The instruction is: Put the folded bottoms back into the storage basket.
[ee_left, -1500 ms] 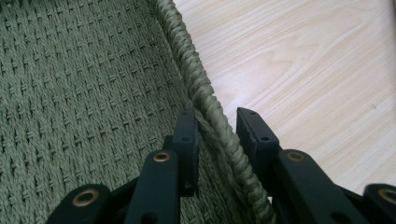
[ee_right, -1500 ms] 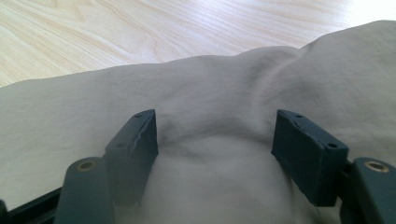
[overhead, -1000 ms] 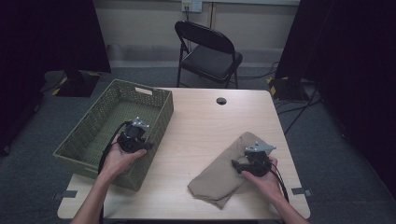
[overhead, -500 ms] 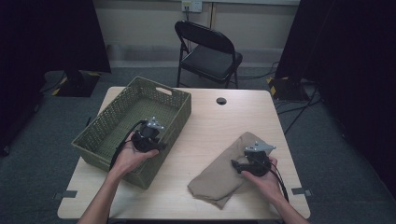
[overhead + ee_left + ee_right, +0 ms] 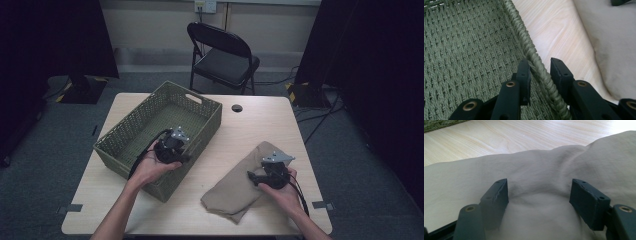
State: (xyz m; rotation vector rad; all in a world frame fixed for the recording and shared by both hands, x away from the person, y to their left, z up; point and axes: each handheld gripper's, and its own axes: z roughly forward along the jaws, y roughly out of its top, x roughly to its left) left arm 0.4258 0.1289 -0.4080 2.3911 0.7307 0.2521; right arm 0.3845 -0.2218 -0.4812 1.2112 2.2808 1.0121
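Nearest the person, the right gripper (image 5: pixel 257 176) sits low on the folded tan cloth (image 5: pixel 240 187) at the front right of the table (image 5: pixel 260 125). In its own view the jaws stand wide apart, pads pressed down into the fabric with a soft hump bunched up between them — nothing pinched yet. That cloth looks light and floppy; it should sag and unfold if lifted by one corner, so a fold or a thick bunch of layers seems the better place to bite.

Over to the left, the left gripper (image 5: pixel 185 152) has the green woven basket (image 5: pixel 150 132) by its near right rim. Look at the left gripper view: the braided rim (image 5: pixel 534 58) runs right between the two black jaws, one pad inside the basket, one outside, closed in on the braid — clamped, as far as I can judge. The basket looks stiff but light, rough enough not to slip, and the braided edge is the natural handle. It sits at an angle on the left half of the table, just beside the cloth.

Further back, a small dark hole (image 5: pixel 237 108) in the tabletop, then a folding chair (image 5: pixel 222 55) against the wall.
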